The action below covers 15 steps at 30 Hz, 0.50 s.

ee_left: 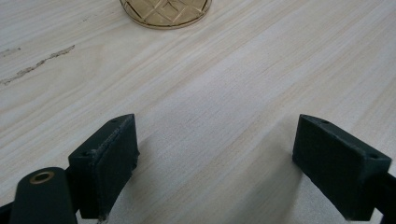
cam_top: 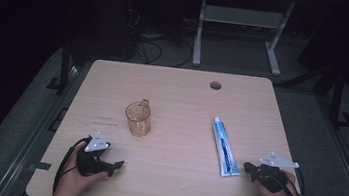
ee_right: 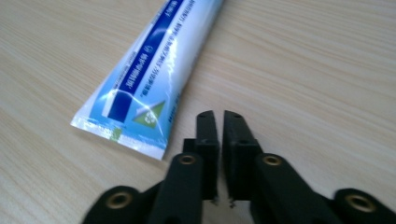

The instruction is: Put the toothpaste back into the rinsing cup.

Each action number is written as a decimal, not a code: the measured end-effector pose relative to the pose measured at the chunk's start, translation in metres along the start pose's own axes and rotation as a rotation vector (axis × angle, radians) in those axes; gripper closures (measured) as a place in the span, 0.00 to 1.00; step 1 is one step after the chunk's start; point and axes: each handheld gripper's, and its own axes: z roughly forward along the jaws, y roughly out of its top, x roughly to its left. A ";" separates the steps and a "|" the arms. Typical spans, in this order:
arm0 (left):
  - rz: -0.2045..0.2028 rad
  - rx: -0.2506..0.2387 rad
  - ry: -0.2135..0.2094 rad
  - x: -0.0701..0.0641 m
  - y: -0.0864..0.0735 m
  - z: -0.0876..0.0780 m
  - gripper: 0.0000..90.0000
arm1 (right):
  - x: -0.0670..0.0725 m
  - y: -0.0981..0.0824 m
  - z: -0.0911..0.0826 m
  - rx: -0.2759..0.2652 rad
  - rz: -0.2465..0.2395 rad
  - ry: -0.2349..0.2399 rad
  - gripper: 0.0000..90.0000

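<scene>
Blue-white toothpaste tube (cam_top: 223,147) lying flat, amber glass mug (cam_top: 138,118) upright

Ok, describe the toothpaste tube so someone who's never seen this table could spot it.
Look at the pale wooden table, on its right half. The toothpaste tube lies flat there, its crimped end just beside the shut right gripper. It is long, blue and white, unlike the amber glass mug.

Left hand-held gripper (cam_top: 116,164) low in its hand (cam_top: 72,178), jaws wide apart; right hand-held gripper (cam_top: 246,167) jaws closed, empty.
</scene>
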 end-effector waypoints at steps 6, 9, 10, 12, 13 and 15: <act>-0.002 0.000 -0.001 0.000 0.000 0.000 0.15 | -0.004 0.005 0.006 -0.007 0.005 0.048 1.00; -0.001 0.000 -0.001 0.000 0.000 0.000 0.15 | -0.004 0.009 0.011 0.001 0.000 0.076 1.00; -0.002 0.000 -0.001 0.000 0.000 0.000 0.15 | -0.004 0.009 0.011 0.001 0.000 0.076 1.00; 0.000 0.001 -0.002 0.000 0.000 0.000 0.15 | -0.002 0.011 0.016 0.018 -0.008 0.095 1.00; 0.000 0.001 -0.002 0.000 0.000 0.000 0.15 | -0.002 0.011 0.016 0.018 -0.008 0.095 1.00; -0.002 -0.003 -0.003 -0.001 -0.001 -0.001 0.15 | 0.002 0.013 0.019 0.026 -0.026 0.104 1.00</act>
